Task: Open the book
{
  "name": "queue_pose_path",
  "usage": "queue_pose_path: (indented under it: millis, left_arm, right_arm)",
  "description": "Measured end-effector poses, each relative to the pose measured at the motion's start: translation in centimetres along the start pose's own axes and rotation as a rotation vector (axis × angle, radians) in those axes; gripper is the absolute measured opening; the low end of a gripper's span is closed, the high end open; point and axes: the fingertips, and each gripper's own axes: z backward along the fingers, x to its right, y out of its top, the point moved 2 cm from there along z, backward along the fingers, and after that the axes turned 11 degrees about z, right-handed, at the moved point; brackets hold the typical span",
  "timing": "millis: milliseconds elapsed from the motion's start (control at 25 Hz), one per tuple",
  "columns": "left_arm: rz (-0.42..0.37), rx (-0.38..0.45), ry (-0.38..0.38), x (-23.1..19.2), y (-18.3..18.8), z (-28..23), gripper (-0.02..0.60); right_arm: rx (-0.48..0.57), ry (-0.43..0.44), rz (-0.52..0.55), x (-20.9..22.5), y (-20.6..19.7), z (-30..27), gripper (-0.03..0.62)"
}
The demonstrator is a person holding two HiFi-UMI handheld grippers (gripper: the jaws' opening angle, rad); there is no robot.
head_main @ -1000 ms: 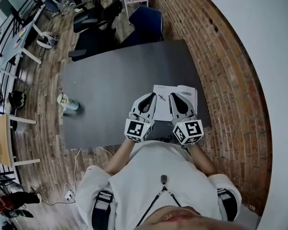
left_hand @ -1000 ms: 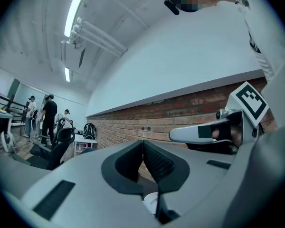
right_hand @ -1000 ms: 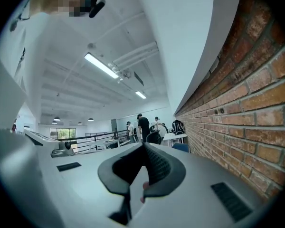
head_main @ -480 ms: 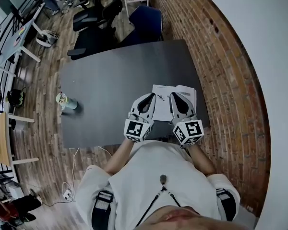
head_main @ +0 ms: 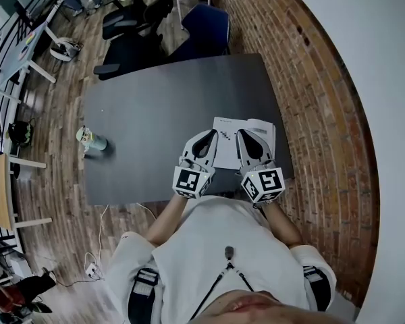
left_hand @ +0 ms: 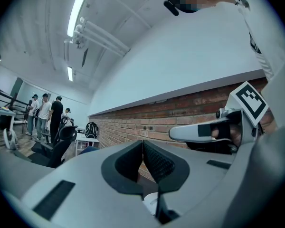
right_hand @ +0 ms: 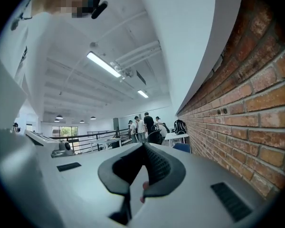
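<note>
Your 2 grippers, left gripper (head_main: 208, 138) and right gripper (head_main: 246, 135), each have their jaws pressed together on nothing, raised above the table's (head_main: 155, 106) near-right corner. The book (head_main: 264, 132) lies on that corner.

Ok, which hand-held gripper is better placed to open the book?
Probably the right hand-held gripper: it hangs directly over the book, while the left hand-held gripper is at its left edge. Both have jaws together.
</note>
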Motion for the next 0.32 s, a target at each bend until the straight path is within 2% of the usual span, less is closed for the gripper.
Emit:
queue_pose_path:
  millis: [320]
  left_arm:
    - [0.006,0.003,0.001,-0.33,-0.29,-0.43,0.023]
  right_arm:
    - [-0.004,0.007,0.009,0.21,-0.18,-0.34,0.035]
